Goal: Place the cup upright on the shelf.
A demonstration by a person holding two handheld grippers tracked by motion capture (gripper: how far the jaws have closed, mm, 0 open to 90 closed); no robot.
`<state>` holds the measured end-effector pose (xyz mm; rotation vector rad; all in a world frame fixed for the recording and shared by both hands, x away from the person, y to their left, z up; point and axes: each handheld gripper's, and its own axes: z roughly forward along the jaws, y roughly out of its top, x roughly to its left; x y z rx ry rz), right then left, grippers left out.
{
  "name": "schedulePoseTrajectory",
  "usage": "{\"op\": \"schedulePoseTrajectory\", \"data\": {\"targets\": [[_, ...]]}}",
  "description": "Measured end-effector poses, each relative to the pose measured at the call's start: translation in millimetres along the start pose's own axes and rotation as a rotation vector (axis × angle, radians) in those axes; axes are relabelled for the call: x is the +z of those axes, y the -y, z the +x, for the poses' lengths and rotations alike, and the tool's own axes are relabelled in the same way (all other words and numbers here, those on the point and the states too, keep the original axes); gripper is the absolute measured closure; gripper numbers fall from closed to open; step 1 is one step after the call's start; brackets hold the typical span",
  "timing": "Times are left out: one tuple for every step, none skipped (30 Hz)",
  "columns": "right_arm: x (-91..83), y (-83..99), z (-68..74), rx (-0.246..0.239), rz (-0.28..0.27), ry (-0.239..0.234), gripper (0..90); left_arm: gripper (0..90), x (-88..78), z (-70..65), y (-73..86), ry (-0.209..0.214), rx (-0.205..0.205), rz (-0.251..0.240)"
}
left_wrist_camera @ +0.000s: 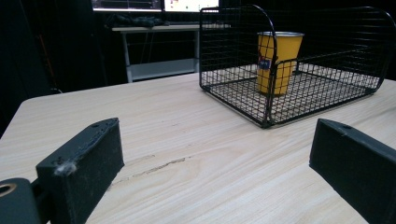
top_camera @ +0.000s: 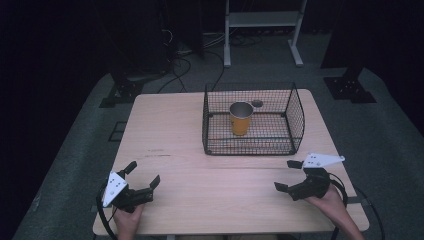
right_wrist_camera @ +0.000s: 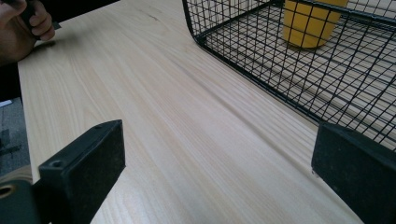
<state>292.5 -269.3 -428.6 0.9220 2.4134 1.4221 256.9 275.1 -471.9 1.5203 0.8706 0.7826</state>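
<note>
A: What is hard to see here?

B: The room behind the worktop (top_camera: 175, 165) is very dark in the high view. A small dark round thing (top_camera: 257, 103) lies by the far side of the wire basket (top_camera: 295, 120); I cannot tell what it is, nor if it is inside or outside. In the right gripper view the yellow cup (right_wrist_camera: 310, 23) is cut off at the top, and the other hand (right_wrist_camera: 21, 28) is only partly in the corner.

A: And the basket, what does it hold?

B: The yellow cup stands upright in it, near the middle. Its label (left_wrist_camera: 265, 63) is too small to read.

A: The claws?

B: The left claw (top_camera: 145, 176) is released, with jaws wide apart, low over the near left part of the worktop. The right claw (top_camera: 288, 175) is released too, near the right edge, just in front of the basket. Both grasp nothing.
</note>
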Motion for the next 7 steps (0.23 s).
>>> {"op": "schedulePoseTrajectory", "data": {"targets": [[-0.5,0.9,0.6,0.001,-0.002,0.000,2.3,2.2,0.0,0.1,0.0,-0.001,-0.001,0.000],[-1.5,2.3,1.5,0.002,-0.003,0.000,2.3,2.2,-0.1,0.2,0.0,-0.001,0.000,0.000],[-2.6,3.6,2.4,0.005,-0.006,0.002,2.3,2.2,-0.1,0.2,0.0,-0.002,-0.001,0.000],[-3.9,5.1,3.1,0.008,-0.012,0.003,2.3,2.2,0.0,0.2,0.0,-0.002,-0.001,0.000],[-4.7,6.8,3.7,0.010,-0.015,0.002,2.3,2.2,0.2,0.1,0.0,-0.002,-0.001,0.000],[-5.6,9.2,4.6,0.013,-0.013,0.003,2.3,2.2,0.3,0.0,0.0,-0.003,-0.001,0.000],[-6.2,10.8,5.2,0.015,-0.013,0.005,2.3,2.2,0.3,0.0,-0.1,-0.003,-0.001,0.000]]}}
